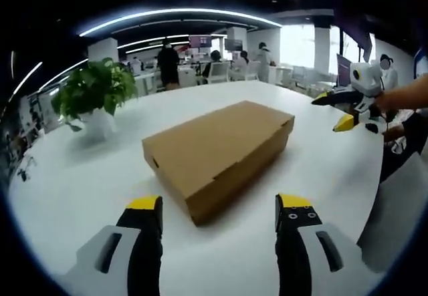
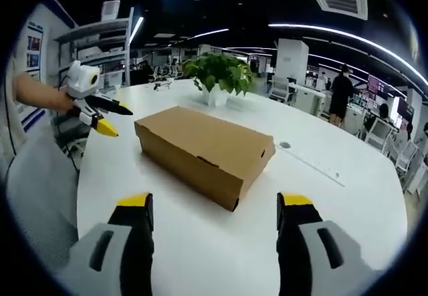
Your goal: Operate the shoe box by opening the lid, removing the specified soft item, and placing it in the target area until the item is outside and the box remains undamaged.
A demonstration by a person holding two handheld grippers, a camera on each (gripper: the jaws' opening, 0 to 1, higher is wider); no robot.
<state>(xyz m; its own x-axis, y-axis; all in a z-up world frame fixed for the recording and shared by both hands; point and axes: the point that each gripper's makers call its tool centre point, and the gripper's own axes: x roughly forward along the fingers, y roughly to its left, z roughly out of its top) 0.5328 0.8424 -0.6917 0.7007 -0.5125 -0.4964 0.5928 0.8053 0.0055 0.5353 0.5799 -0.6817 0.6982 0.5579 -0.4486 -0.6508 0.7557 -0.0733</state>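
Cardboard and white laminate: we see the shoe box (image 1: pixel 219 156) lying flat near the middle of a round white counter (image 1: pixel 80 189), its lid shut down all round. In the left gripper view, our left hand-held gripper (image 1: pixel 219 210) hangs above the counter just short of the box's near corner, jaws spread wide and holding nothing. Our right hand-held gripper (image 1: pixel 340 111) comes in from the right of that view beyond the box's far end, apart from it, its yellow-tipped jaws parted. In the right gripper view, the right hand-held gripper (image 2: pixel 214 209) likewise stands released before the box (image 2: pixel 204 150), with the left hand-held gripper (image 2: pixel 105 116) visible off the box's left end, not touching it. A potted plant (image 2: pixel 217 75) in a white pot stands on the counter behind the box. People stand among desks in the office beyond.
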